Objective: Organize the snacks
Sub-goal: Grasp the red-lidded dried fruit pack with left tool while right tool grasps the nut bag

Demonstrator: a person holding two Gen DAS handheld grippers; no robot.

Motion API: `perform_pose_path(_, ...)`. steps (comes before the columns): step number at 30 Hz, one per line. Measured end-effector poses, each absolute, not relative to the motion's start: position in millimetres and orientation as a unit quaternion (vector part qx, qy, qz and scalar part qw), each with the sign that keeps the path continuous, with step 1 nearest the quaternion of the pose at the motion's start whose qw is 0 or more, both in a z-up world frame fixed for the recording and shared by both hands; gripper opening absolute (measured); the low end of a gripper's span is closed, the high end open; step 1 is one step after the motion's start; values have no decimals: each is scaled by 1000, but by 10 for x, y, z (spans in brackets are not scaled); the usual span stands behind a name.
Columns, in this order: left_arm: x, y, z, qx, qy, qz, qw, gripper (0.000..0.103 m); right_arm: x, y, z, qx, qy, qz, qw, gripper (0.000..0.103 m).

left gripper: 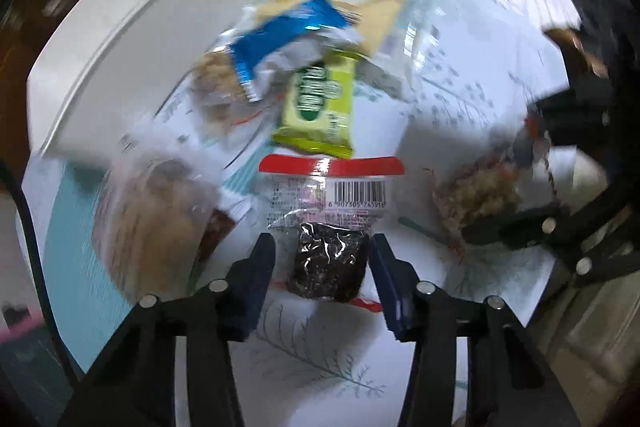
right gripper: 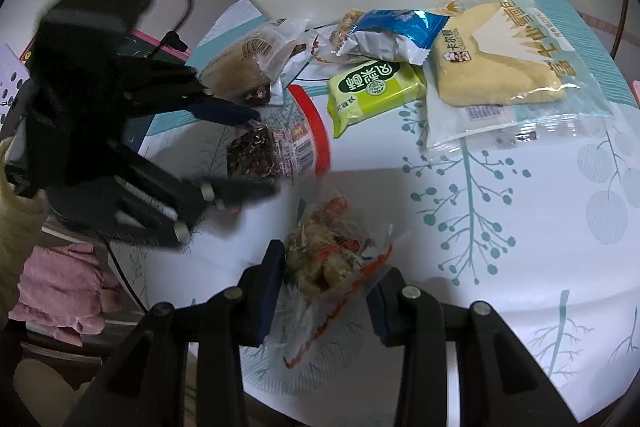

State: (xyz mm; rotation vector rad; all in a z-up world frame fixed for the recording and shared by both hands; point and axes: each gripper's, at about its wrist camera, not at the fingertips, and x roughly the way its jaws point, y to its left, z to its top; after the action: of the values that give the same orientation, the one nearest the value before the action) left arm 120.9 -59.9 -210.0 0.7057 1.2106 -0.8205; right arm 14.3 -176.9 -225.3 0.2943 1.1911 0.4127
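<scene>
Left tongs (left gripper: 323, 271) apart, straddling dark snack pack (left gripper: 328, 263); right tongs (right gripper: 326, 281) apart around clear-wrapped snack (right gripper: 320, 259); bare tablecloth (right gripper: 520, 267) rightward.

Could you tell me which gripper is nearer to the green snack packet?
Left. The left gripper straddles the dark cake packet just beside the green snack packet; the right gripper sits further back, around the orange-edged mixed snack bag.
</scene>
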Motion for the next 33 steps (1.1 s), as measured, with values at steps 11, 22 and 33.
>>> perform_pose_path(11,1066,-314,-2027,265,546,-318,728,36,50,-1705,-2050,118,529,189,819,38)
perform_pose_path(22,962,-201,-1468,221,519,-315,764,0,55,-1803,-1607,105,480,177,853,38)
perform_pose_path(33,908,-368,-1865,181,574,-285,746,33,86,-1898,-1704,107,488,169,850,38)
